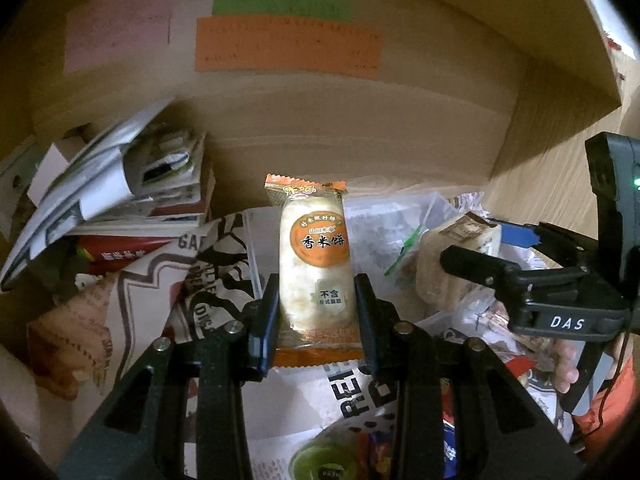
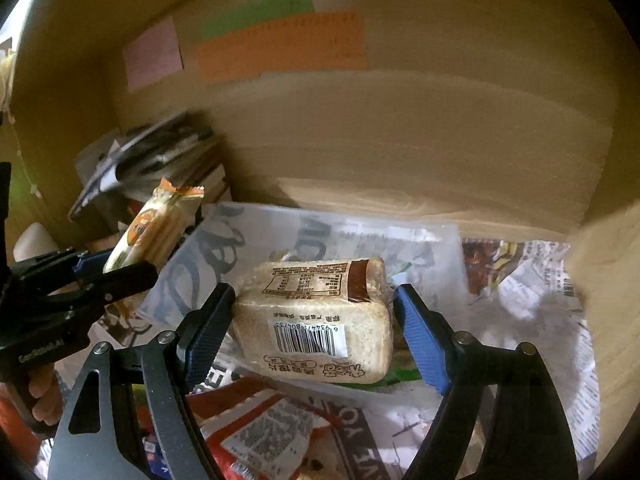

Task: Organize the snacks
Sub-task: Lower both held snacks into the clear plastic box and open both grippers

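Note:
My left gripper (image 1: 316,312) is shut on an orange-wrapped rice cracker pack (image 1: 314,264) and holds it upright above a heap of snack bags; it shows at the left in the right wrist view (image 2: 154,226). My right gripper (image 2: 312,328) is shut on a clear-wrapped beige cracker block (image 2: 316,320) with a barcode label, held over the bags. In the left wrist view that block (image 1: 456,256) sits between the right gripper's fingers (image 1: 476,268) at the right.
I am inside a wooden cabinet with pink (image 1: 116,40), green (image 1: 280,6) and orange (image 1: 288,46) paper labels on its back wall. A stack of books and papers (image 1: 132,184) fills the back left corner. Printed snack bags (image 2: 280,432) cover the floor. The right wall (image 1: 560,152) is close.

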Demonstrator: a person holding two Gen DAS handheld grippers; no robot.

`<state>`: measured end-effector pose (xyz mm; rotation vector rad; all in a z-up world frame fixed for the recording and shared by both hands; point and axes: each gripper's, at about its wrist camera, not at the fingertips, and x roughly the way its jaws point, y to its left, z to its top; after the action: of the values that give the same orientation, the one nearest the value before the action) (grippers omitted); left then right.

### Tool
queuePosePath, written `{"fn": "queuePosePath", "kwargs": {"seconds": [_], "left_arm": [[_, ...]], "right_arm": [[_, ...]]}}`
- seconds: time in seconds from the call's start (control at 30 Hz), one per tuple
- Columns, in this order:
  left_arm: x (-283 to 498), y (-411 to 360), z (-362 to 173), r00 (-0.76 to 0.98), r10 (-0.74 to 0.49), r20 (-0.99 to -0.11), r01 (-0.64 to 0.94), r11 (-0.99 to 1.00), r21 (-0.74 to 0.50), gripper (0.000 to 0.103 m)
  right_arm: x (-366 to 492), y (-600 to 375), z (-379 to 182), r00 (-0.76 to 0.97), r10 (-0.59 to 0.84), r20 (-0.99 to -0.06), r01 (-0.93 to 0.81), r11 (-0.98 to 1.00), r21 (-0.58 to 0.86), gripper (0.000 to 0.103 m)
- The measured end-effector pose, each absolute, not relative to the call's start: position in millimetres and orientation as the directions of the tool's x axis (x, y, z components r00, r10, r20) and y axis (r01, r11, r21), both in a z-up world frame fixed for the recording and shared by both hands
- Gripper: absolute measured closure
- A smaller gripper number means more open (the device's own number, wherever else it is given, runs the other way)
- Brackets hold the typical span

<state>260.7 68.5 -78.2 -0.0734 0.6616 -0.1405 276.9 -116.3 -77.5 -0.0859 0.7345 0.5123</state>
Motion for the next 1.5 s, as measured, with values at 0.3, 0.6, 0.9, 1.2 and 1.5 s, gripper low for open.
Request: {"fn": "queuePosePath", "kwargs": {"seconds": [0.3, 0.6, 0.9, 1.2, 1.5], "left_arm": [[281.3, 62.7, -95.0, 0.741, -0.156, -0.653, 0.11, 0.988, -0.111, 0.068], [285.0, 53.2, -103.0, 0.714, -0.13, -0.688, 0.102, 0.991, -0.081, 0.068], [261.6, 62.3, -86.4, 0.738, -0.149, -0.658, 0.093, 0.988, -0.121, 0.062], [210.3, 66.3, -60.2, 0.792, -0.134, -0.596, 0.092, 0.991, -0.1, 0.05], [164.7, 68.8, -67.4, 0.79, -0.124, -0.6, 0.088, 0.992, -0.089, 0.039]], "right_arm": [[287.9, -106.0, -82.0, 0.601, 0.411, -0.686, -0.487, 0.868, 0.093, 0.024], [283.8, -95.9, -82.6, 0.61, 0.38, -0.695, -0.5, 0.865, 0.033, 0.025], [263.1, -103.8, -66.1, 0.642, 0.391, -0.659, -0.509, 0.861, 0.016, 0.025], [225.1, -126.9, -41.8, 0.679, 0.413, -0.607, -0.487, 0.872, 0.048, 0.022], [177.4, -141.1, -49.5, 0.698, 0.391, -0.6, -0.468, 0.883, 0.031, 0.02]]}}
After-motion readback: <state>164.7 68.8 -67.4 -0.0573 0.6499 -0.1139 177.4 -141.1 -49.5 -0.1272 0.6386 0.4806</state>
